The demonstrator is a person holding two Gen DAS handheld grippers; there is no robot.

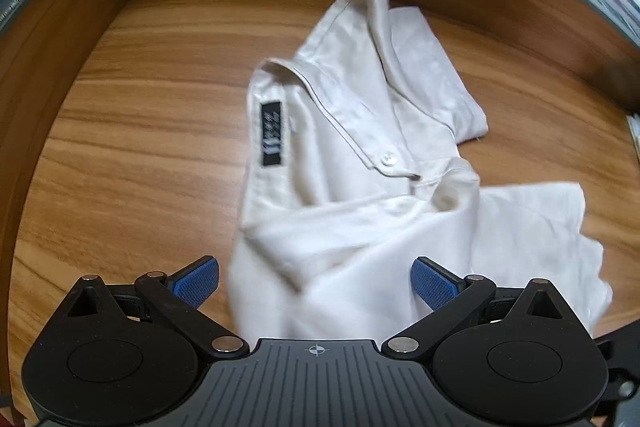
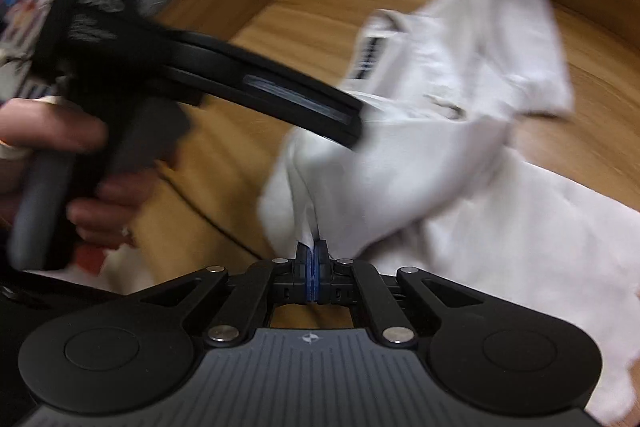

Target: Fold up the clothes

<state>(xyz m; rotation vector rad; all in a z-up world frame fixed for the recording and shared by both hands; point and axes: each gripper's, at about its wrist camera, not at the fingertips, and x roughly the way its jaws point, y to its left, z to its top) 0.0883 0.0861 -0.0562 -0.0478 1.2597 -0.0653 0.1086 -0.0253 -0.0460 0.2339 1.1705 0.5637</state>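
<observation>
Currently the right gripper (image 2: 311,259) pinches the shirt (image 1: 360,155) hem; the left gripper (image 1: 314,281), wide open and empty, hovers over adjacent cloth, collar lying ahead.

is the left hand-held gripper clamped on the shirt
No. In the left wrist view the left hand-held gripper has its blue pads spread wide apart above the white shirt, pressing on nothing.

Shirt (image 1: 360,155) crumpled on the table (image 1: 140,131), its near fold between the right gripper (image 2: 314,255) jaws.
</observation>
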